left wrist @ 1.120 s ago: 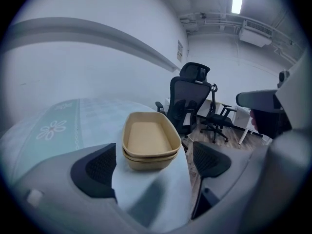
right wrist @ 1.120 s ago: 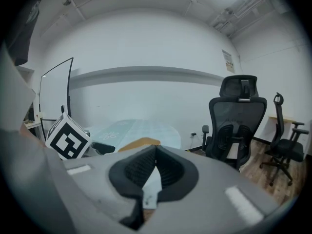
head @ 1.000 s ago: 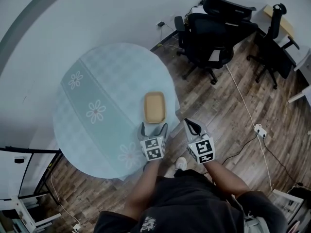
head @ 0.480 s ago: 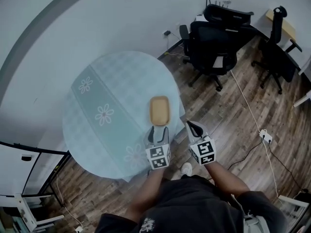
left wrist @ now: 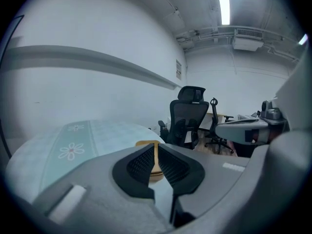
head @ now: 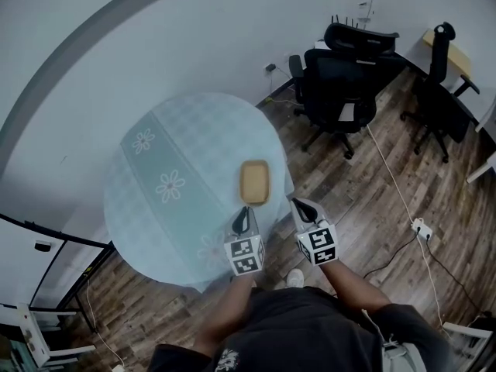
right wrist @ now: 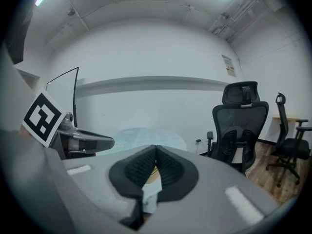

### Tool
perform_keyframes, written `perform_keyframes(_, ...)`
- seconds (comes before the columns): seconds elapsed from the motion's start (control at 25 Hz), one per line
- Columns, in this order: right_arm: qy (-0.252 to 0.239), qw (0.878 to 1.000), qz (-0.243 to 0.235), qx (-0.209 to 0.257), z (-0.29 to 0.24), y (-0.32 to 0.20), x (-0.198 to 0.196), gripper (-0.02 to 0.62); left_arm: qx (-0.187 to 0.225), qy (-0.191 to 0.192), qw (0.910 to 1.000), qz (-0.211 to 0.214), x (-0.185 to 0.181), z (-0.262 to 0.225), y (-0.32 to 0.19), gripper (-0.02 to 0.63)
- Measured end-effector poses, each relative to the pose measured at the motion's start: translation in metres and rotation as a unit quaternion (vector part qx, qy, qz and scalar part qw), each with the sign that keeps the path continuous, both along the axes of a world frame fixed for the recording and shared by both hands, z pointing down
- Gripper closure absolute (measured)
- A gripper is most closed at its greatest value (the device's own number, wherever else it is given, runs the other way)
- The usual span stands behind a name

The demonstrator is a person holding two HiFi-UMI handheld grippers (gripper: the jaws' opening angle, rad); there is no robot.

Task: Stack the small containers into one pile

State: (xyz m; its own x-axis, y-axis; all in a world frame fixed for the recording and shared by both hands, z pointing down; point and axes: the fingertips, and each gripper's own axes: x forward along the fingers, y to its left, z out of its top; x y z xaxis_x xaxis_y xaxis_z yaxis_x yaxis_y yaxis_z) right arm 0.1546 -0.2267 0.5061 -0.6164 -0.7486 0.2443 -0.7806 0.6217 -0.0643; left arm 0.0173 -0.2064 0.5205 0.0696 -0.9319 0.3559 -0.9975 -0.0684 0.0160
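Reading the tan container pile (head: 255, 182): it sits on the round table (head: 178, 142), close to the edge nearest you, on the side facing the office chairs (head: 337, 76). From above it shows as one rounded-rectangle outline; how many pieces are nested in it can't be counted. No other loose container shows on the table, so the stacking looks done or nearly so.

Your left gripper (head: 245, 211) hovers just short of the pile's near end. Its jaws are clenched together with nothing between the pads; the pile only shows behind them. Your right gripper (head: 301, 206) hangs off the table edge over the floor (head: 372, 200), jaws pressed together too, empty.

To finish well:
- Keep both closed tips clear of the pile's near rim. A nudge there would likely slide it across the table or skew the nest.
- Check seating by looking for one even rim line.
- If it needs squaring, press lightly from above, not from the side.
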Motion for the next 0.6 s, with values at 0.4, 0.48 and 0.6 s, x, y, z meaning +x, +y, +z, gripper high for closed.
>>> perform_keyframes(0.4, -0.016, 1.000, -0.005, 0.004, -0.026, 0.012, -0.004, 0.594, 0.016, 0.011, 0.9995, 0.025, 0.004, -0.024, 0.022, 0.601)
perform_keyframes(0.48, -0.012, 1.000, -0.015, 0.013, -0.034, 0.016, -0.007, 0.594, 0.028, 0.020, 0.9989, 0.033, 0.004, -0.033, 0.026, 0.601)
perform_keyframes(0.6, -0.001, 0.999, -0.026, 0.028, -0.043, 0.025, -0.009, 0.594, 0.046, 0.025, 0.9978, 0.041, 0.003, -0.042, 0.032, 0.600)
